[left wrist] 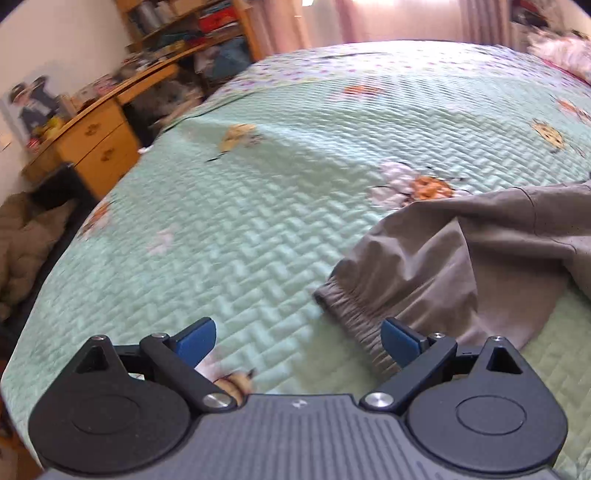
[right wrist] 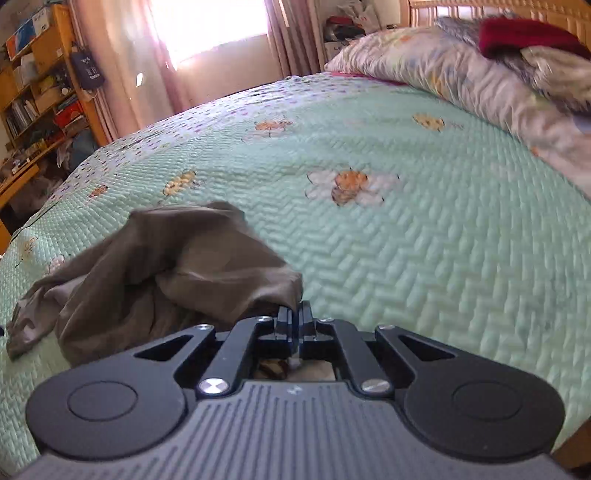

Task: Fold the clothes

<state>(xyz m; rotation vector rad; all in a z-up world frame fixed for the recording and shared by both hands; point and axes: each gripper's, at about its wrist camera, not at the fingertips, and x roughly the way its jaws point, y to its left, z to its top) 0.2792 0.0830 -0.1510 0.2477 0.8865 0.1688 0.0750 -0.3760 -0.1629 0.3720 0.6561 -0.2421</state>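
Grey-brown trousers (left wrist: 461, 258) lie crumpled on the green quilted bedspread (left wrist: 240, 221). In the left wrist view their elastic waistband (left wrist: 354, 310) lies just ahead of my right blue pad (left wrist: 397, 338). My left gripper (left wrist: 297, 338) is open and empty above the quilt, the band partly between its fingers. In the right wrist view my right gripper (right wrist: 295, 314) is shut on a raised corner of the trousers (right wrist: 177, 273), which drape down to the left onto the bedspread (right wrist: 424, 258).
A wooden desk with drawers (left wrist: 99, 140) and shelves (left wrist: 192, 29) stand beyond the bed's left side. A brown coat (left wrist: 22, 240) lies on the floor there. Pillows and a red cloth (right wrist: 524, 40) lie piled at the headboard on the right. Curtains (right wrist: 122, 55) hang behind.
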